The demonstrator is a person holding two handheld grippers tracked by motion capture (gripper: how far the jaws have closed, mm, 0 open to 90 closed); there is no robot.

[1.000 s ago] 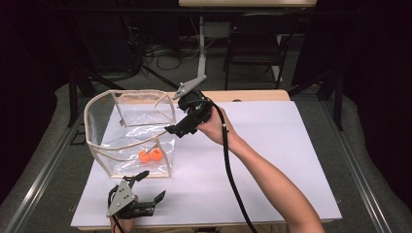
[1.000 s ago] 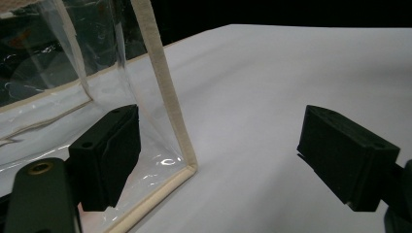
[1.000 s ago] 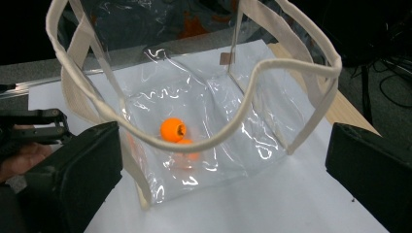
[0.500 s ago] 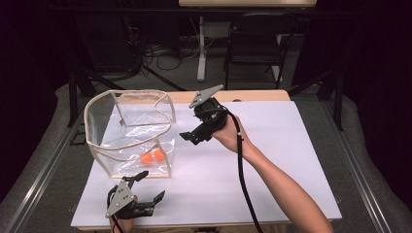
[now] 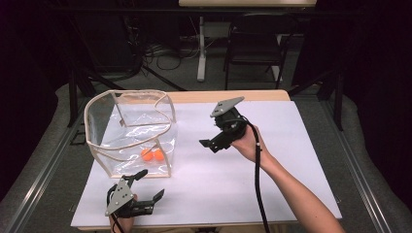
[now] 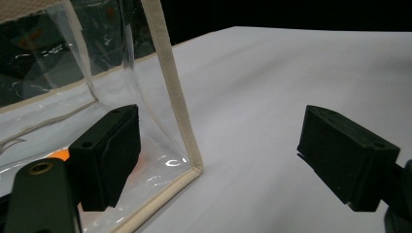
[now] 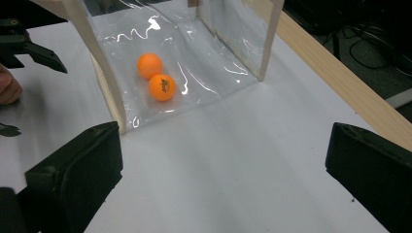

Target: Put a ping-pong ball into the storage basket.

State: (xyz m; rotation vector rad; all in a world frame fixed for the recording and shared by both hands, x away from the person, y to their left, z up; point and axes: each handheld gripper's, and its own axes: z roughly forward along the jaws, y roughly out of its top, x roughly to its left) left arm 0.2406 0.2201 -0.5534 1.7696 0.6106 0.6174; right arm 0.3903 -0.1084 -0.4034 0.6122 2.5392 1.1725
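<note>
A clear plastic bag (image 5: pixel 103 116) with beige trim stands open on the left of the white table (image 5: pixel 272 179). Two orange balls (image 5: pixel 152 155) lie inside it on its floor; the right gripper view shows them as one ball (image 7: pixel 149 65) and another ball (image 7: pixel 162 87) behind the bag's clear wall (image 7: pixel 214 53). My right gripper (image 5: pixel 212 138) hovers right of the bag, open and empty, its jaws (image 7: pixel 223 160) wide apart and facing the bag. My left gripper (image 5: pixel 151 184) rests near the front edge, open, with the bag's corner seam (image 6: pixel 180 111) between its jaws (image 6: pixel 228 145).
A wooden table edge (image 5: pixel 228 95) runs along the far side. A dark chair (image 5: pixel 255 46) and floor cables lie beyond the table. White tabletop (image 5: pixel 301 145) stretches to the right of my right gripper. The left hand (image 7: pixel 7 90) sits near the bag's front.
My right gripper has drawn back from the bag's rim, moving right and a little toward the person. The left gripper and the balls have stayed put.
</note>
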